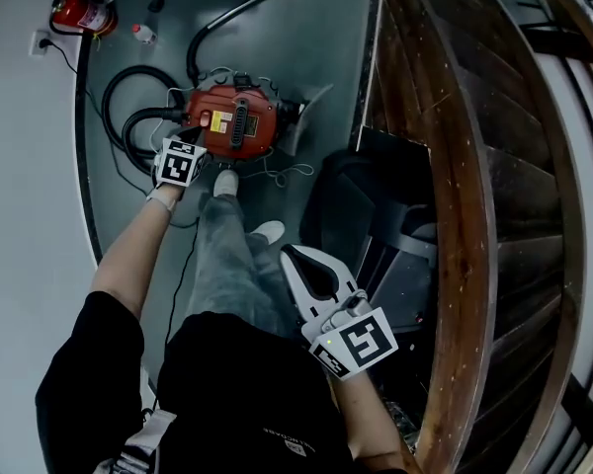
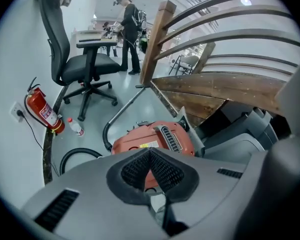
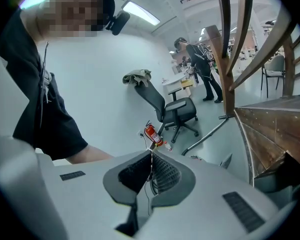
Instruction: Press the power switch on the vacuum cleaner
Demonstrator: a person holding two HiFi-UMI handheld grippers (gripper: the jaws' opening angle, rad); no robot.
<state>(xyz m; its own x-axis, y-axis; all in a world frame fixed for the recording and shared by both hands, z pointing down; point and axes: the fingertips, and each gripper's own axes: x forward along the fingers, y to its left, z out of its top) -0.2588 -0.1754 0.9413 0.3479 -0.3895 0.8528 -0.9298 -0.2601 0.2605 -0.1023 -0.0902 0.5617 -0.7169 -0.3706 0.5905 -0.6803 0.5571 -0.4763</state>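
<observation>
Nearest the head camera is the person's black shirt [image 1: 227,393]. Just beyond it the right claw [image 1: 290,255] is held over the grey floor [image 1: 306,28], with its marker cube [image 1: 361,342] facing up and its jaws together on nothing. Farther out, the left arm reaches down to the red vacuum [image 1: 242,126], which sits on the floor beside the foot of the wooden stairs [image 1: 445,166]. The left claw [image 1: 200,134] has its tip at the vacuum's near left edge, by a yellow label. Whether it touches the casing cannot be told, and the switch itself cannot be picked out. A black hose [image 1: 128,102] coils to the vacuum's left, and a white shoe [image 1: 225,182] stands just beside the vacuum. A red extinguisher [image 1: 79,13] and a small bottle [image 1: 143,34] stand by the wall, well apart from the vacuum.

Seen in the left gripper view, the left claw [image 2: 150,151] has its jaws pressed together with nothing between them. The vacuum's red top, with a black grille and the yellow label, lies right behind the tips. Past it stands an office chair [image 2: 85,66], with the extinguisher and bottle to its left, the stairs on the right and a second person [image 2: 127,31] far back.

Seen in the right gripper view, the right claw [image 3: 151,154] is likewise closed and empty. It points toward the extinguisher and chair. The holder's black sleeve [image 3: 40,109] fills the left side.
</observation>
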